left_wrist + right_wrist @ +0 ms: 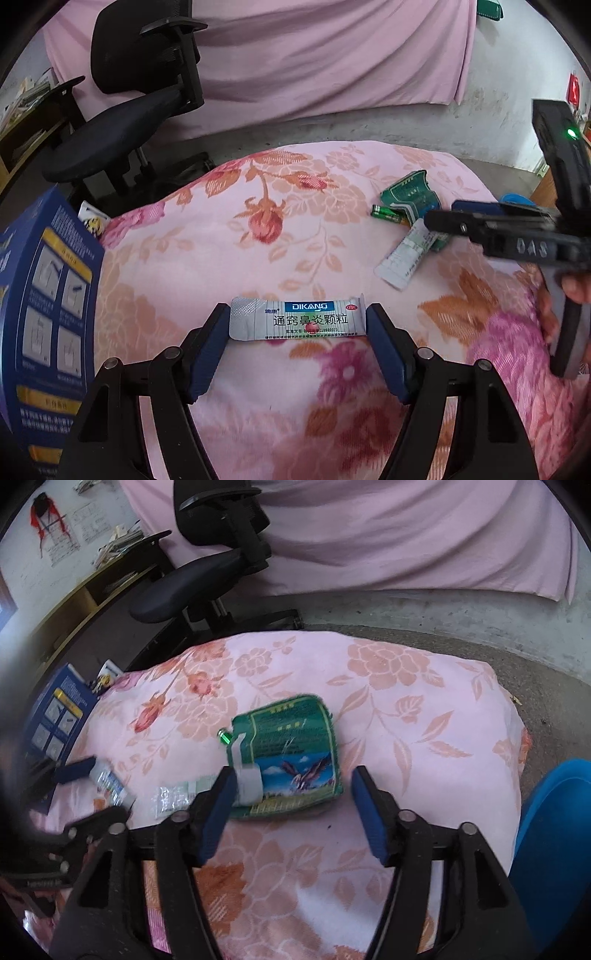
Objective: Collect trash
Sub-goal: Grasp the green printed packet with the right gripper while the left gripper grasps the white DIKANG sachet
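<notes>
A white DIKANG sachet (297,317) lies flat on the pink floral blanket (258,240). My left gripper (298,326) is open and straddles it, one blue pad at each short end. Further right lie a green packet (406,190), a green battery (386,215) and a second white sachet (404,256). My right gripper (291,794) is open just above the blanket, its tips at the near edge of the green packet (295,738). The battery (224,737) pokes out at that packet's left. The second sachet (173,795) lies left of the right gripper's left finger.
A blue printed box (48,314) stands at the blanket's left edge. A black office chair (140,110) stands behind on the concrete floor, with a pink hanging cloth (332,55) beyond. A blue plastic object (554,830) is at the right. A hand (576,288) holds the right gripper.
</notes>
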Action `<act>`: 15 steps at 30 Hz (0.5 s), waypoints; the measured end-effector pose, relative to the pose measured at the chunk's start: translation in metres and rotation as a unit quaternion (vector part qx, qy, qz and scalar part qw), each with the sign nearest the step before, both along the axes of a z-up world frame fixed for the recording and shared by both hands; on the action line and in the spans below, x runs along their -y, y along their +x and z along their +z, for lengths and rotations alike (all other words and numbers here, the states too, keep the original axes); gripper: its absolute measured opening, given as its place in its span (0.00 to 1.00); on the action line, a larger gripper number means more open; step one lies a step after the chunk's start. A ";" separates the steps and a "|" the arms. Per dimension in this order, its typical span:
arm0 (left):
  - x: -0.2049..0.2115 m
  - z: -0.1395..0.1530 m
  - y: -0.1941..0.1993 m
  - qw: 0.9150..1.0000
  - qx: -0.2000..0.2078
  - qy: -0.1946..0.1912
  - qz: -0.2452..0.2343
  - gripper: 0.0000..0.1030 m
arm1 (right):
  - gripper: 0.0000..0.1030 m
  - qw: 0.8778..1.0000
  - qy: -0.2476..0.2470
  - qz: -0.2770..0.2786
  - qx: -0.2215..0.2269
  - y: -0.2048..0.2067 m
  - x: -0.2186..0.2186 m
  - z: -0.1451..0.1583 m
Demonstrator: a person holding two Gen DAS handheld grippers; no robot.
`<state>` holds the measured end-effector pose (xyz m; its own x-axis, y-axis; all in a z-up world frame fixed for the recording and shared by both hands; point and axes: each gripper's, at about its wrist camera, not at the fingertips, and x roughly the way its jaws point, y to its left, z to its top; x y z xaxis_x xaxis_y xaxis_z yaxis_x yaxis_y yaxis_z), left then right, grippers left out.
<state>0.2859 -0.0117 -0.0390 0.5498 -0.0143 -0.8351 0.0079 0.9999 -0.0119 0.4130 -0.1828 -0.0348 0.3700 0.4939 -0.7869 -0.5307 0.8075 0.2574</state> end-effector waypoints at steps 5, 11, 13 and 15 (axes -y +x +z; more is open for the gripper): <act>0.003 0.001 -0.002 1.000 0.001 -0.001 0.003 0.66 | 0.95 1.000 0.008 -0.010 -0.003 0.011 -0.012 0.000; 0.001 0.001 -0.002 1.000 0.000 -0.009 0.003 0.66 | 0.97 1.000 -0.019 0.012 0.003 0.007 -0.029 -0.004; 0.000 0.001 -0.002 1.000 -0.001 -0.006 0.003 0.66 | 0.90 1.000 -0.015 0.009 0.000 0.007 -0.026 -0.005; 0.000 0.001 -0.002 1.000 0.000 -0.003 0.002 0.66 | 0.90 1.000 -0.009 0.004 -0.003 0.005 -0.019 -0.005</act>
<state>0.2841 -0.0122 -0.0376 0.5501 -0.0164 -0.8349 0.0032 0.9998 -0.0176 0.4179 -0.1634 -0.0394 0.3614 0.4827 -0.7977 -0.5356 0.8078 0.2462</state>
